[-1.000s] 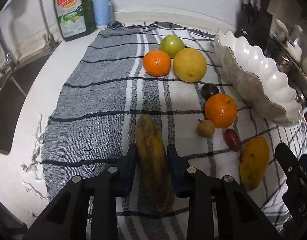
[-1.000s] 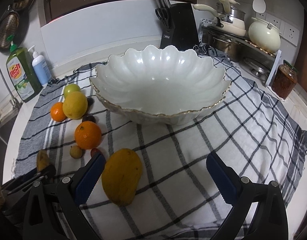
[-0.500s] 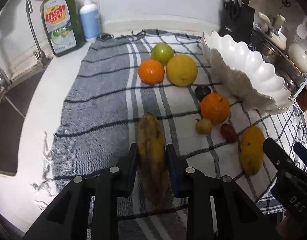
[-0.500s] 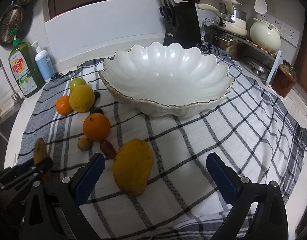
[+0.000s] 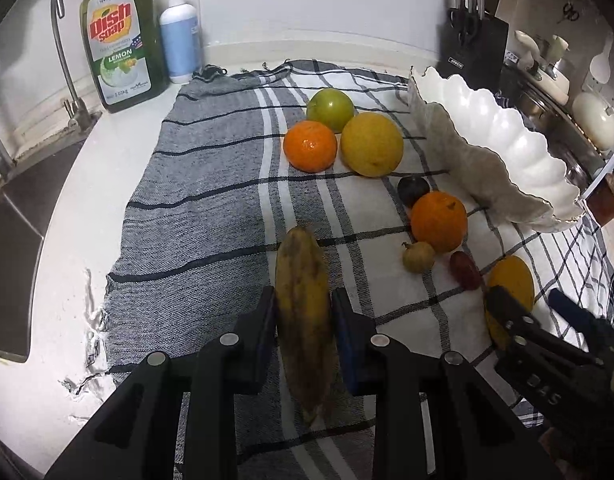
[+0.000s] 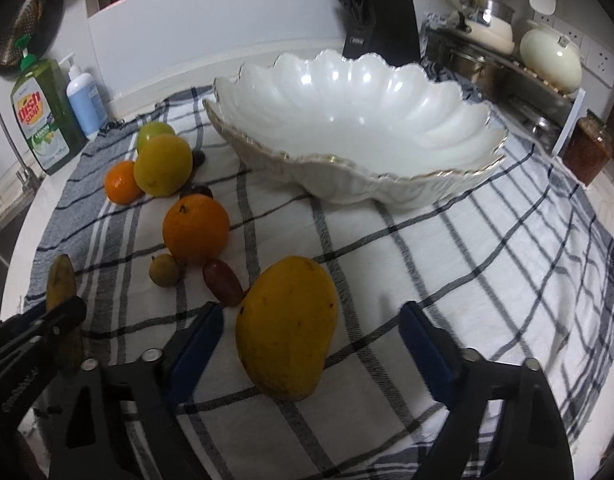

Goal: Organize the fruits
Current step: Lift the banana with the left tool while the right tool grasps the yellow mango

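The left gripper (image 5: 303, 320) clamps a soft, brown-speckled yellow banana (image 5: 303, 320) mid-length on the checked cloth (image 5: 211, 184), while the right gripper (image 6: 307, 344) closes around the plump, smooth yellow mango (image 6: 285, 326), probably heavy and slippery.

Fruits (image 6: 195, 228) on cloth (image 6: 447, 264) left of bowl (image 6: 359, 128); mango (image 6: 285, 326) nearest, w/ banana (image 5: 303, 320) farther left.

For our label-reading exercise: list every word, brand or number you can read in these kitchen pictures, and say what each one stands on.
"Dish soap" – green bottle, red logo.
"LEMON" – same bottle, lower on the label.
"DAS" – partly seen on the right gripper body.
Too small or blurred: the fine print on the green bottle, the white tag on the knife block, and the label of the blue pump bottle.
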